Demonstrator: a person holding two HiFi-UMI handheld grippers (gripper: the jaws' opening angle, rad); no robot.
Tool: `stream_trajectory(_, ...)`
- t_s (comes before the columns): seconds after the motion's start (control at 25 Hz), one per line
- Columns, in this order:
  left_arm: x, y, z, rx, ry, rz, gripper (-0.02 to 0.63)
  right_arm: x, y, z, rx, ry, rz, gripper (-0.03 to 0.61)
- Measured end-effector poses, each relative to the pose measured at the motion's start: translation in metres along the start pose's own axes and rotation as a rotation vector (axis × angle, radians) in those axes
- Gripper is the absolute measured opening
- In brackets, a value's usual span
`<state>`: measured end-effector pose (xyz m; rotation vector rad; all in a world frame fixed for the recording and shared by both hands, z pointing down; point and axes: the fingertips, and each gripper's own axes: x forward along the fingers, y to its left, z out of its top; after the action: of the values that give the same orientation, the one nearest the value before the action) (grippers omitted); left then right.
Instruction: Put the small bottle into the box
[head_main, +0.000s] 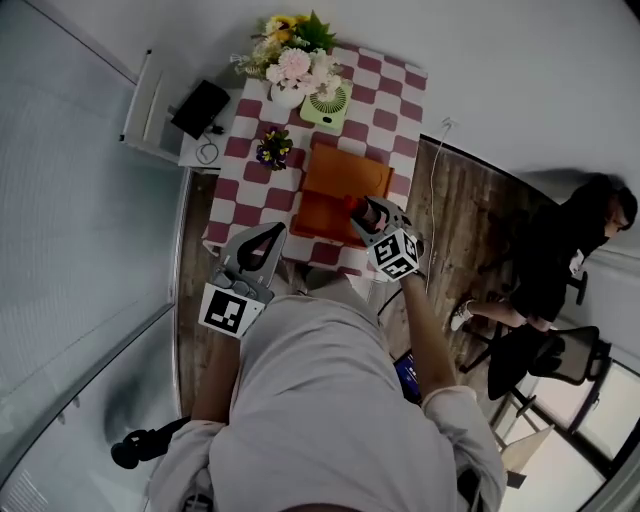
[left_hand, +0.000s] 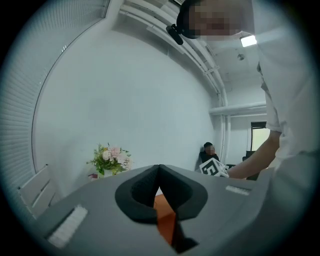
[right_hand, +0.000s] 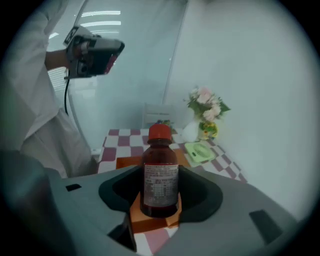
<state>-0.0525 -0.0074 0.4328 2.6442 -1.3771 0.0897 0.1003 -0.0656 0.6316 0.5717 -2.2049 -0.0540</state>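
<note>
A small brown bottle (right_hand: 160, 175) with a red cap and a white label stands upright between the jaws of my right gripper (right_hand: 161, 186), which is shut on its sides. In the head view the bottle's cap (head_main: 352, 203) shows just past the right gripper (head_main: 362, 213), over the near right part of the orange box (head_main: 335, 188). The box (right_hand: 126, 162) lies on the checkered table below the bottle. My left gripper (head_main: 272, 233) hangs at the table's near edge, left of the box. Its tips meet, and the left gripper (left_hand: 159, 171) holds nothing.
On the red-and-white checkered cloth (head_main: 402, 112) stand a vase of flowers (head_main: 290, 66), a green fan (head_main: 327, 105) and a small pot of purple flowers (head_main: 273, 148). A white side shelf (head_main: 160, 120) stands to the left. A person (head_main: 560, 262) sits on a chair at the right.
</note>
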Motion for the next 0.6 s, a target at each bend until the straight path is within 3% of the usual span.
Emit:
stream_trajectory(0.24, -0.034, 0.023, -0.011, -0.036, 0.002, 0.124, -0.002, 0.081, 0.063, -0.069, -0.119, 0.318, 0.295, 0.221)
stream_trajectory(0.6, -0.077, 0.045, -0.017, -0.055, 0.005, 0.265, -0.002, 0.121, 0.095, -0.116, -0.18, 0.548, 0.424, 0.222)
